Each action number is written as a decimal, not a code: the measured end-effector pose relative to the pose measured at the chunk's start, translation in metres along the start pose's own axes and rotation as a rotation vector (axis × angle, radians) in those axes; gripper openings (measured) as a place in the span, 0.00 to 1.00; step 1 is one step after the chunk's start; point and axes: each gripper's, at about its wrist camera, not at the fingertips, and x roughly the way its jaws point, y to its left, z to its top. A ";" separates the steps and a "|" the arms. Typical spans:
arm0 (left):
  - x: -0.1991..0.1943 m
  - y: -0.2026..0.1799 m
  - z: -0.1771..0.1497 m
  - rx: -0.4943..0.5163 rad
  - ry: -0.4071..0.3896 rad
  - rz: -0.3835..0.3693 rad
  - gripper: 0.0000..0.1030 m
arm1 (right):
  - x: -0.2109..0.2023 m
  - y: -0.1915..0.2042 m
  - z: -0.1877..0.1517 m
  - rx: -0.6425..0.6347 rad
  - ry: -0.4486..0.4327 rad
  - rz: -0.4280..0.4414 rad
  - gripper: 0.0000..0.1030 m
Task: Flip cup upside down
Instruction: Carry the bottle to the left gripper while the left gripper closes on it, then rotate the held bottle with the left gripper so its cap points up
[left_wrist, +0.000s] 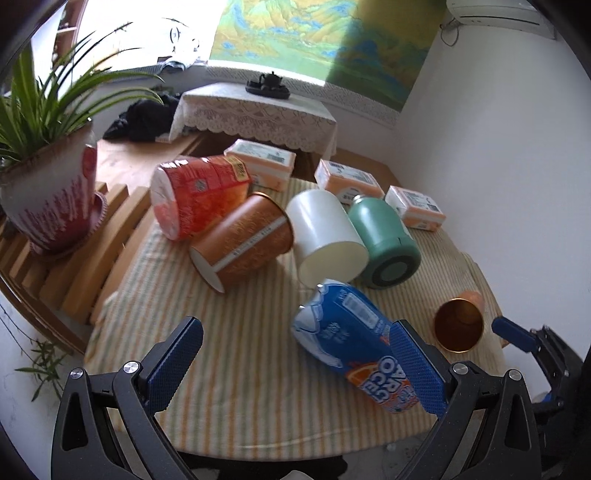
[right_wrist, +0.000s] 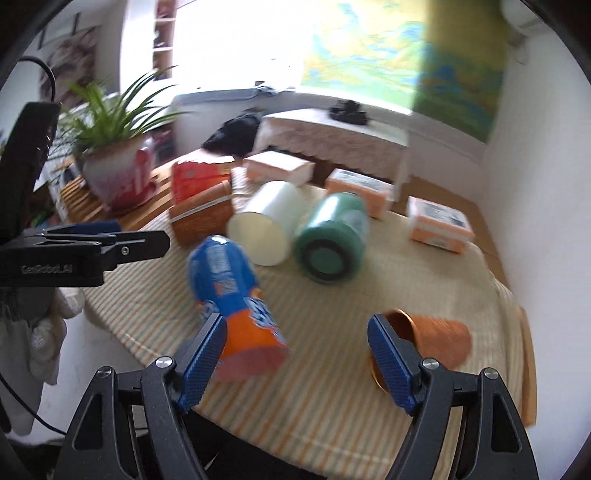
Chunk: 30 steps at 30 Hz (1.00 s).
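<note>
A small copper cup (left_wrist: 460, 325) lies on its side on the striped cloth near the table's right edge, its mouth facing the left wrist camera. In the right wrist view the cup (right_wrist: 439, 338) lies just beyond my right gripper's right finger (right_wrist: 391, 363), which covers part of its rim. My right gripper (right_wrist: 297, 363) is open with only the cloth between its fingers. My left gripper (left_wrist: 295, 365) is also open and holds nothing; it hovers over the table's near edge, left of the cup.
A blue and orange snack pack (left_wrist: 351, 332) lies close in front of the left gripper. Behind it lie a white cylinder (left_wrist: 325, 236), a green flask (left_wrist: 384, 243), a brown canister (left_wrist: 243, 240) and a red package (left_wrist: 195, 195). Tissue boxes (left_wrist: 347, 181) sit behind, a potted plant (left_wrist: 51, 195) at left.
</note>
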 end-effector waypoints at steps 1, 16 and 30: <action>0.003 -0.002 0.001 -0.009 0.014 -0.004 0.99 | -0.003 -0.003 -0.003 0.012 -0.003 -0.012 0.73; 0.052 -0.031 0.017 -0.122 0.233 0.051 0.99 | -0.030 -0.035 -0.039 0.116 -0.065 -0.107 0.73; 0.086 -0.028 0.014 -0.264 0.312 0.038 0.96 | -0.038 -0.046 -0.051 0.120 -0.102 -0.134 0.72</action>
